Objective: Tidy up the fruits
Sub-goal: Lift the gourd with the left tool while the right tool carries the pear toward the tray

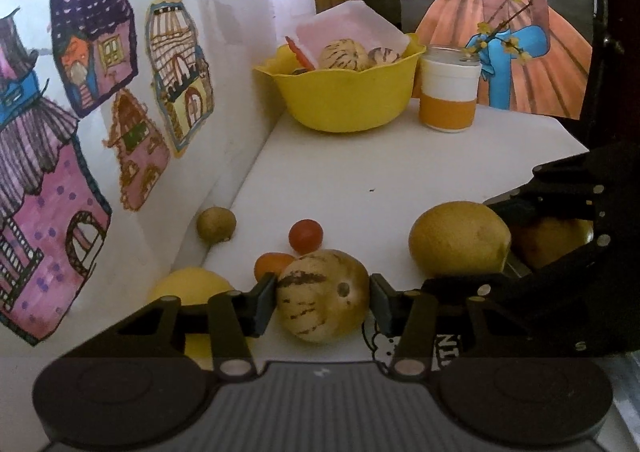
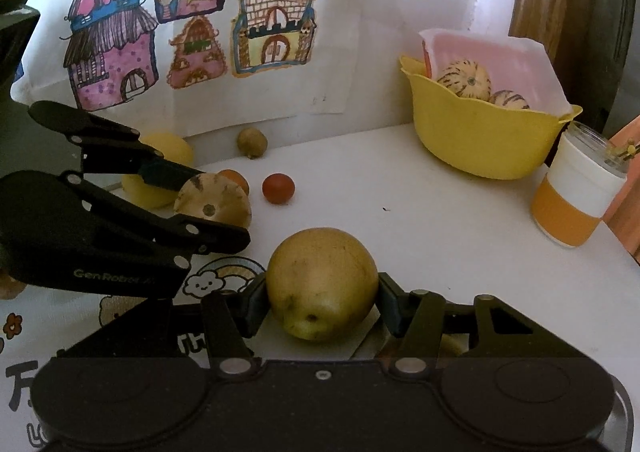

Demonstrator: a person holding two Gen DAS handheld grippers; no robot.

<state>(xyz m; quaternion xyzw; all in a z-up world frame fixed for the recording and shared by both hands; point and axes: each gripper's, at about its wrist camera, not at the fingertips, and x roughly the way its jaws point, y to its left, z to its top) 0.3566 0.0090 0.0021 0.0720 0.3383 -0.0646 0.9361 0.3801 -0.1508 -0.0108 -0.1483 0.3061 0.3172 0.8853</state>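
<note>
My left gripper (image 1: 323, 300) is shut on a tan striped melon (image 1: 322, 294) low over the white table (image 1: 360, 171). In the right wrist view that melon (image 2: 212, 203) sits between the black fingers of the left gripper (image 2: 216, 207). My right gripper (image 2: 322, 300) is shut on a yellow-green pear (image 2: 322, 284); the same pear (image 1: 460, 240) shows at the right of the left wrist view. A yellow bowl (image 1: 344, 87) (image 2: 484, 131) at the back holds two striped melons (image 2: 464, 79) and a pale foam tray (image 2: 500, 51).
Loose on the table lie a red tomato (image 1: 306, 236), a small orange fruit (image 1: 272, 264), a brown round fruit (image 1: 216, 223) and a lemon (image 1: 192, 286) near the drawing-covered wall. A white-and-orange cup (image 1: 448, 87) stands right of the bowl.
</note>
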